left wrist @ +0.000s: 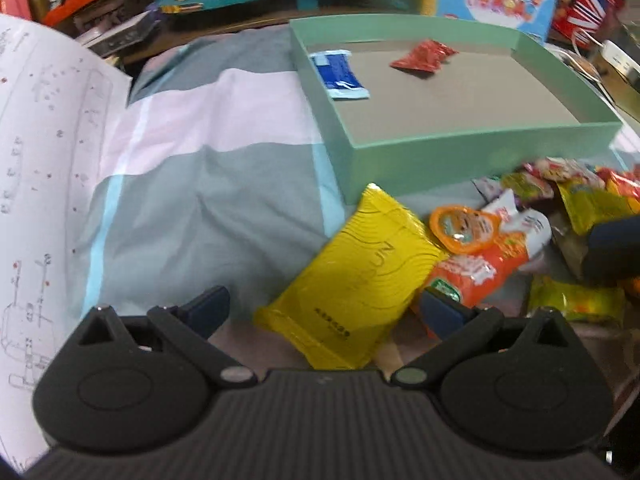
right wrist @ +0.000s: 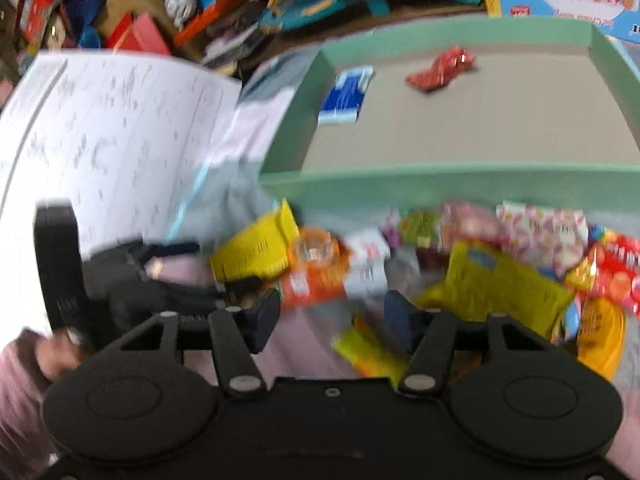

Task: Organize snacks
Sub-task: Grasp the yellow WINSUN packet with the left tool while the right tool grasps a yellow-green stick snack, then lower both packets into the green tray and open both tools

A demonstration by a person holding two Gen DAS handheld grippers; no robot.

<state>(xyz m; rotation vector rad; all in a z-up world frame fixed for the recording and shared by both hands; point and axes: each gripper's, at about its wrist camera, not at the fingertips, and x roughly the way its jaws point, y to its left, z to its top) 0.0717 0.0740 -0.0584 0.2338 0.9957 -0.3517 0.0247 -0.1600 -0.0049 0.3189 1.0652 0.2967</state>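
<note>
Snack packets heaped beside green box

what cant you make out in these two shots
- Right wrist view: motion blur smears the snack pile; no label is readable.
- Left wrist view: the pile is cut off by the right edge.
- Left wrist view: the yellow packet has its near end hidden behind the left tongs; its print is too small.

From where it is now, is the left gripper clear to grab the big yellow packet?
Probably yes. The left gripper is open with the yellow packet lying between its fingers, nothing on top; only the orange packet crowds its right edge.
</note>
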